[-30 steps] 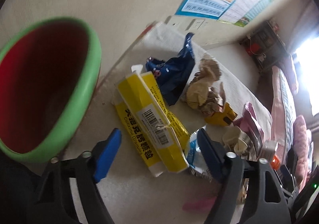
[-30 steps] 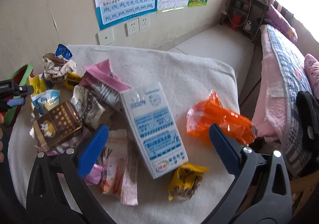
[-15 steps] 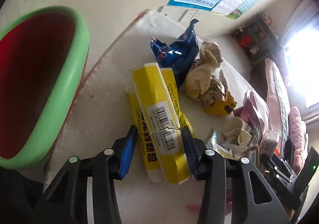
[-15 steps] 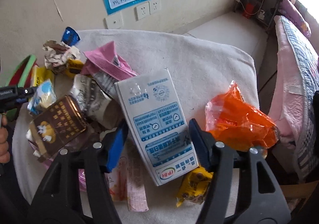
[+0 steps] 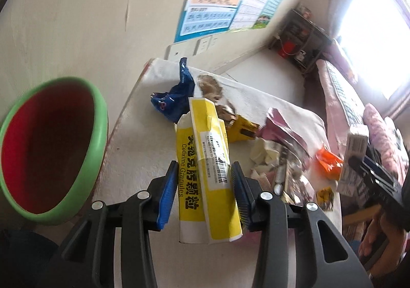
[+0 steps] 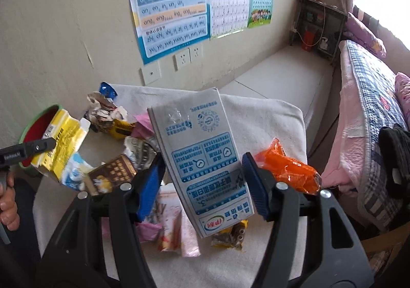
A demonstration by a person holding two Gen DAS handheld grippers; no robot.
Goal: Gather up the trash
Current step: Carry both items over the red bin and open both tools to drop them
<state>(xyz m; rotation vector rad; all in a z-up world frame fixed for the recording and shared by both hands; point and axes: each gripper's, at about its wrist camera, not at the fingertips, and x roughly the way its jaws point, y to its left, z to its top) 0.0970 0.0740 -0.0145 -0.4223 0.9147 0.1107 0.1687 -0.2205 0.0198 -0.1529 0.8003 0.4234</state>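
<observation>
A crushed yellow medicine box sits between the blue pads of my left gripper, whose jaws are closing on it, and it hangs above the white cloth. The green-rimmed red bin stands just to its left. My right gripper is shut on a grey-white milk carton, held tilted above the pile of wrappers. In the right wrist view the yellow box hangs in front of the bin at the far left. In the left wrist view the carton shows at the right edge.
On the white cloth-covered table lie a blue wrapper, crumpled brown paper, a pink wrapper, a brown packet and an orange wrapper. A bed stands to the right, and a wall with posters is behind.
Both grippers closed from wide open onto their items, then rose: the yellow box and the milk carton have left the cloth. The left gripper also rolled.
</observation>
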